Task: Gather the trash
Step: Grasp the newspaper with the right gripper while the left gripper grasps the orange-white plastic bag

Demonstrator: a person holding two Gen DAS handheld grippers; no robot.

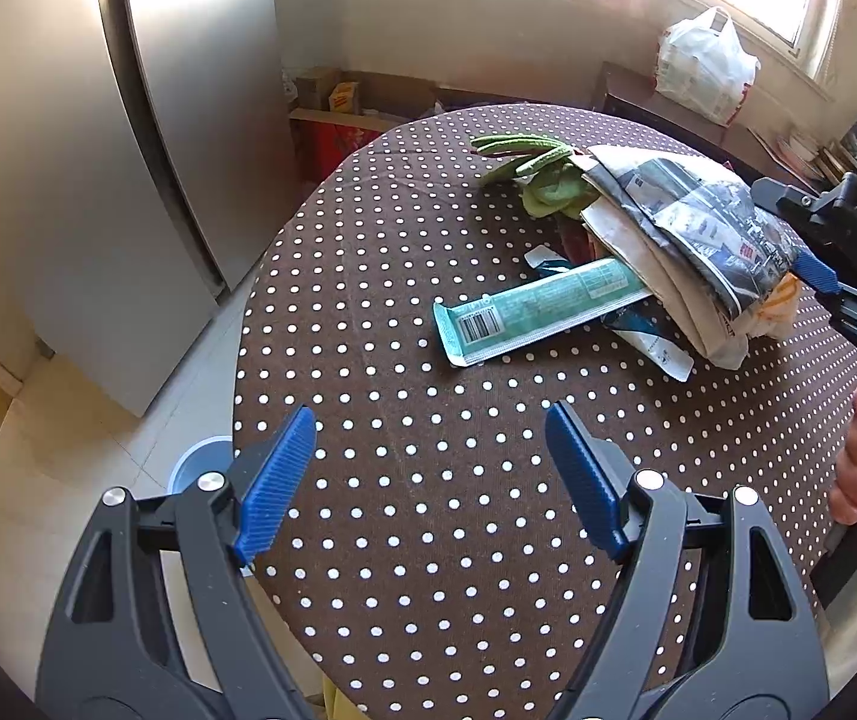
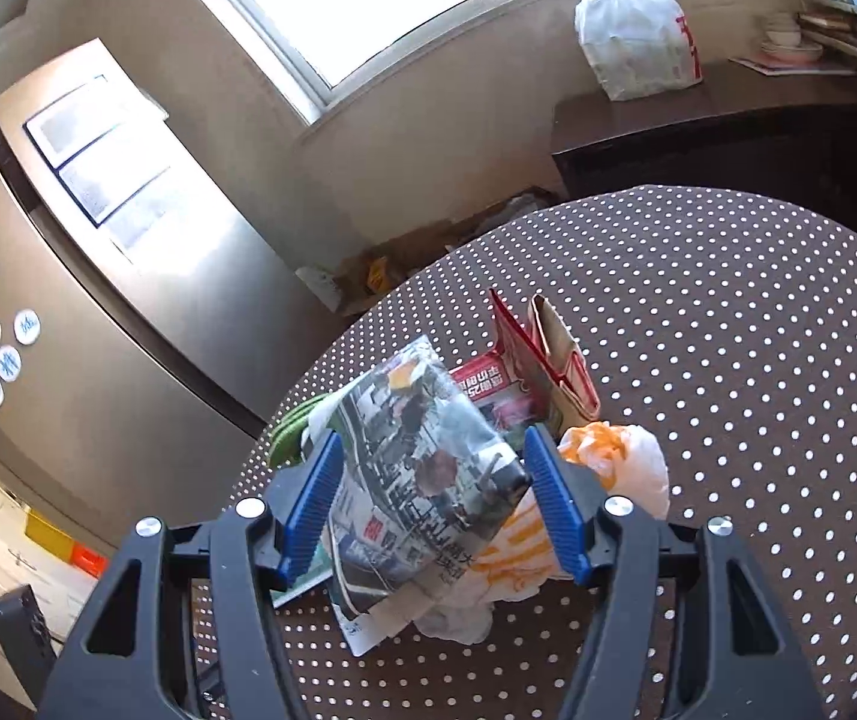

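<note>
Right gripper (image 2: 431,501) jaws wide, straddling folded newspaper (image 2: 428,480) atop trash pile near table (image 2: 758,360) right edge, pads not pressing. Risk: closing pinches only top sheet, teal wrapper (image 1: 539,312) slides out. Left gripper (image 1: 431,480) wide, empty.

- A round table (image 1: 428,510) in a brown, white-dotted cloth carried everything.
- On its far right lay folded newspaper (image 1: 698,216), green gloves (image 1: 524,156) and a teal wrapper (image 1: 536,312).
- A crumpled white-and-orange bag (image 2: 614,468) lay beside them.
</note>
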